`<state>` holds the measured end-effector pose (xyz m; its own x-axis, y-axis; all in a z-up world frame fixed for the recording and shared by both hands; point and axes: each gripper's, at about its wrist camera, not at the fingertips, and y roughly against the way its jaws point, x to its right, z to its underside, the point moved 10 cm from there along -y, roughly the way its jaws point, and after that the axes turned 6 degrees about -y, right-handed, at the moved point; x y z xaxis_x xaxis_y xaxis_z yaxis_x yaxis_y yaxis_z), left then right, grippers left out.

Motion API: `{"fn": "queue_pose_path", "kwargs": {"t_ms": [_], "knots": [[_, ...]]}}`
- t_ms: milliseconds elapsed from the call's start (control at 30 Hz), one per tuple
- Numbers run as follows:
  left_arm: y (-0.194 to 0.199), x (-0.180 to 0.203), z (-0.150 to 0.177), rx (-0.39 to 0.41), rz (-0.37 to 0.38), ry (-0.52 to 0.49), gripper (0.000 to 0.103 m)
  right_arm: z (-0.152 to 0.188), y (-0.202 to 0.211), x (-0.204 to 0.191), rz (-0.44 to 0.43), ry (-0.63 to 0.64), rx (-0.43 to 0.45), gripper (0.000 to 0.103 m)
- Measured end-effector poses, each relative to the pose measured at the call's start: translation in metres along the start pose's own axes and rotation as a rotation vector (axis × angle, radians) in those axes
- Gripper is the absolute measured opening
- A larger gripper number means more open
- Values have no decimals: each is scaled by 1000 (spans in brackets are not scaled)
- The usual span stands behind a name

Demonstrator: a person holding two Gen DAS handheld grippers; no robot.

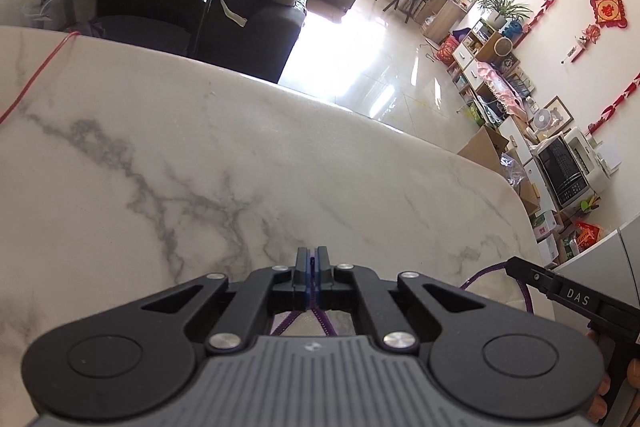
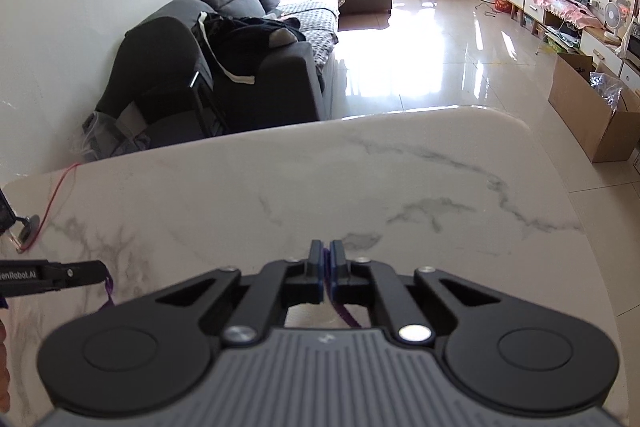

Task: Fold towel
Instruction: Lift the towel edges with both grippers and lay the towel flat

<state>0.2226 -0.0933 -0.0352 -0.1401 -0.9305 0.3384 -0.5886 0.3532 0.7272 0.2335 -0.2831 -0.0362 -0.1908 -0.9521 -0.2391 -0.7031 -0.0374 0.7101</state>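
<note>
The towel is purple; only its edge shows, running under the left gripper (image 1: 285,323) and out to the right gripper's tip (image 1: 486,273). My left gripper (image 1: 311,254) is shut on that purple edge above the white marble table (image 1: 200,155). My right gripper (image 2: 327,247) is shut on the purple towel edge (image 2: 345,314) too. The left gripper's tip (image 2: 86,273) shows at the left of the right wrist view with purple cloth (image 2: 108,293) hanging from it. Most of the towel is hidden below the grippers.
A red cord (image 1: 36,79) lies along the table's left side, ending at a small metal disc (image 2: 27,227). A dark sofa (image 2: 224,67) stands beyond the far edge. A cardboard box (image 2: 592,115) and shelves stand on the floor to the right.
</note>
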Motion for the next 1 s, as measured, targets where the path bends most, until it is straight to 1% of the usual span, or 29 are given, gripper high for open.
{"fn": "queue_pose_path", "kwargs": {"t_ms": [133, 333, 500, 800, 1000], "knots": [[3, -8, -13, 46, -17, 25, 1, -8, 5, -2, 0, -12, 44, 3], [4, -10, -29, 92, -42, 22, 1, -18, 4, -3, 4, -13, 73, 3], [3, -13, -43, 132, -88, 19, 1, -27, 3, 2, 46, -21, 124, 3], [-19, -24, -56, 146, -149, 3, 1, -32, -13, 8, 80, -32, 119, 3], [-32, -30, -60, 136, -166, -4, 1, -28, -28, 15, 111, -34, 106, 3]]}}
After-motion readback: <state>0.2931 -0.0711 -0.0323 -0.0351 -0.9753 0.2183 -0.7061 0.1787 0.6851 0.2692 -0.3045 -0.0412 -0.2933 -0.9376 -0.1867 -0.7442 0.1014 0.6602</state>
